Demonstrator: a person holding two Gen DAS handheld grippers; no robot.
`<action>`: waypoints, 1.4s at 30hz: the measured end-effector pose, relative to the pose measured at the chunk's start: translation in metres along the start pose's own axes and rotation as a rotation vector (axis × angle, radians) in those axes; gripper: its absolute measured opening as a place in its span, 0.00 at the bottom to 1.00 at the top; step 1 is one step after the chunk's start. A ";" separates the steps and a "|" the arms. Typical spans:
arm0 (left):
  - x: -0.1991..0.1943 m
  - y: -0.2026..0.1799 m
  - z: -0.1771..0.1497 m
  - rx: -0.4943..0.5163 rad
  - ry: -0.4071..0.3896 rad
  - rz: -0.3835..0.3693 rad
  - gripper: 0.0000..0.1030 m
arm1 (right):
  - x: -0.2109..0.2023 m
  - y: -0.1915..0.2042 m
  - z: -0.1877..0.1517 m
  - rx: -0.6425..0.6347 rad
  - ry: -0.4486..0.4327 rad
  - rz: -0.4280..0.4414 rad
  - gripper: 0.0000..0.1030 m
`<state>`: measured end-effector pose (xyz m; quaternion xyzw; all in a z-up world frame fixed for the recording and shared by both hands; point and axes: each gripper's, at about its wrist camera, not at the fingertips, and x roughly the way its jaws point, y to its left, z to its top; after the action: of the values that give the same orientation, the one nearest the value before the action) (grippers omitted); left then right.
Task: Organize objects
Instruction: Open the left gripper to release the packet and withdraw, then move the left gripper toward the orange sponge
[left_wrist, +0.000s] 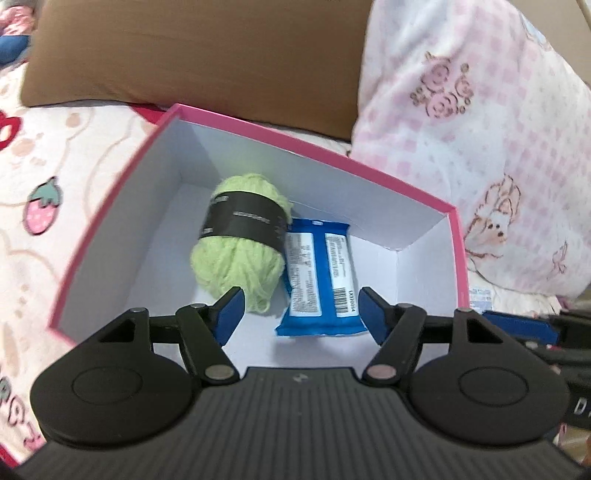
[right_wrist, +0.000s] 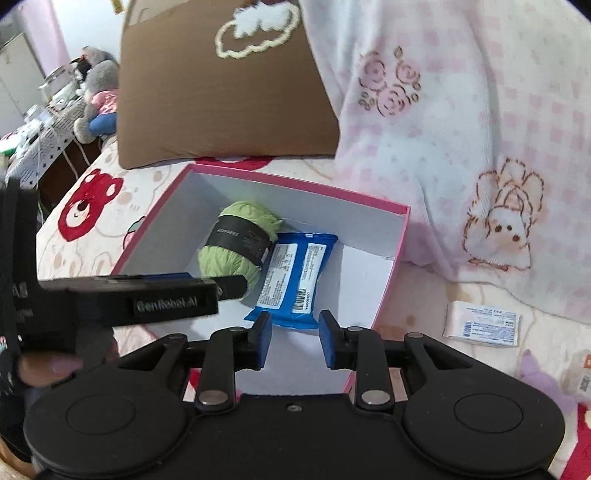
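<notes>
1. Leftmost, the left gripper hangs over the box, jaws spread, nothing between them.
2. Inside the box, the yarn lies touching the blue pack on its right.
3. Next, the right gripper hovers at the box's near edge, jaws a little apart and empty.
4. Rightmost, a white pack lies on the bed, outside the box.
</notes>
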<state>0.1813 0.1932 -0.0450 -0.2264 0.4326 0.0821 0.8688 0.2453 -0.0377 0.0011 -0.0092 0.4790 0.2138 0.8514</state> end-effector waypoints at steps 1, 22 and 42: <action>-0.005 0.001 -0.001 -0.023 0.003 -0.006 0.69 | -0.004 0.002 -0.002 -0.012 -0.010 -0.001 0.33; -0.109 -0.030 -0.023 0.089 -0.033 0.119 0.90 | -0.081 0.021 -0.047 -0.095 -0.122 -0.018 0.62; -0.198 -0.068 -0.061 0.168 -0.078 0.011 0.90 | -0.157 0.020 -0.099 -0.197 -0.123 -0.047 0.85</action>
<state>0.0397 0.1158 0.1010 -0.1471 0.4050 0.0592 0.9005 0.0875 -0.0971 0.0798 -0.0908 0.4023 0.2398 0.8788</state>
